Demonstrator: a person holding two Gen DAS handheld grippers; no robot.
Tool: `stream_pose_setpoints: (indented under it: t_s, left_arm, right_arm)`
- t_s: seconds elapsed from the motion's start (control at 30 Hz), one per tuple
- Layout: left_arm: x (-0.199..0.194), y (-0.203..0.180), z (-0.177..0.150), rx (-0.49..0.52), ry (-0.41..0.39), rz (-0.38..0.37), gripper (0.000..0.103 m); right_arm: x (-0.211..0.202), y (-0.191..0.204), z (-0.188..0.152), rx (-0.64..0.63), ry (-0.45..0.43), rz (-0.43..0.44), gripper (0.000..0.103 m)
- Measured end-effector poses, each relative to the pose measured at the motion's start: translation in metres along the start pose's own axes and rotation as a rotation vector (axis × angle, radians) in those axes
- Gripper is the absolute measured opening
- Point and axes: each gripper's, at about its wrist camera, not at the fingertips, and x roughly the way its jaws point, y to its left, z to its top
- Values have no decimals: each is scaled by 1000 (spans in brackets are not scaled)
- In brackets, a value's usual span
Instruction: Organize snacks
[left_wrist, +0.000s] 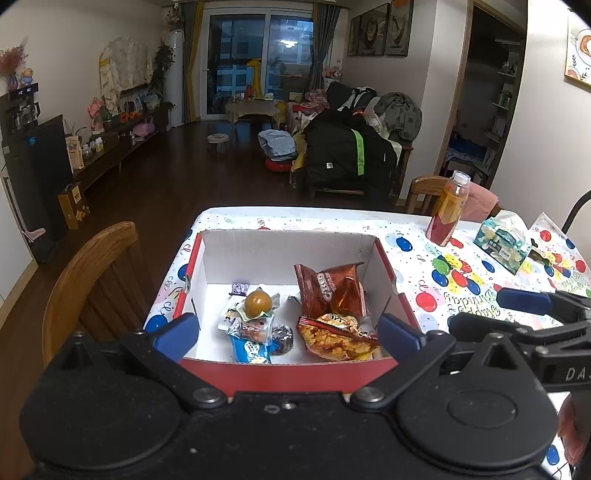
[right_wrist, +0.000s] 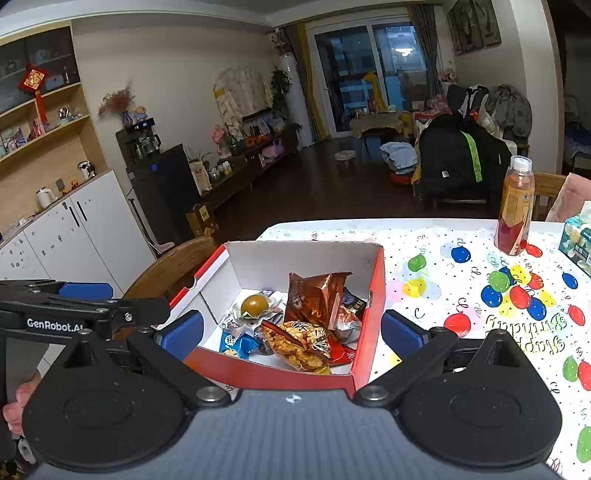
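Observation:
A red cardboard box (left_wrist: 288, 376) with a white inside sits on the table near its left edge. It holds a brown Oreo bag (left_wrist: 330, 291), a clear bag of orange puffed snack (left_wrist: 338, 338), a round golden-brown wrapped treat (left_wrist: 258, 302) and a blue wrapped candy (left_wrist: 251, 349). My left gripper (left_wrist: 288, 334) hovers open over the box's near wall, with nothing between its blue pads. My right gripper (right_wrist: 291, 334) is open too, just right of the left one, above the box (right_wrist: 373, 325), which shows the same snacks (right_wrist: 299, 341). Both are empty.
A juice bottle (left_wrist: 448, 214) and a tissue pack (left_wrist: 500, 243) stand at the back right on the balloon-print tablecloth (left_wrist: 436, 280). A wooden chair (left_wrist: 92, 277) sits left of the table, another at the far side. A hand shows at each view's lower edge.

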Motion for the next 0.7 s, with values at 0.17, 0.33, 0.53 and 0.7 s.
stream_pose_setpoints:
  t_s: [0.17, 0.33, 0.53, 0.7]
  left_arm:
    - [-2, 2, 0, -16, -4, 4, 103]
    - [-3, 4, 1, -26, -7, -5, 103]
    - [-5, 3, 1, -25, -13, -7, 103]
    - [-7, 3, 1, -19, -16, -14, 103]
  right_arm:
    - [-2, 8, -1, -46, -12, -51, 103]
    - [-1, 8, 2, -33, -10, -65, 103]
    - [-1, 4, 7, -6, -16, -74, 103]
    - [0, 3, 7, -5, -18, -76, 103]
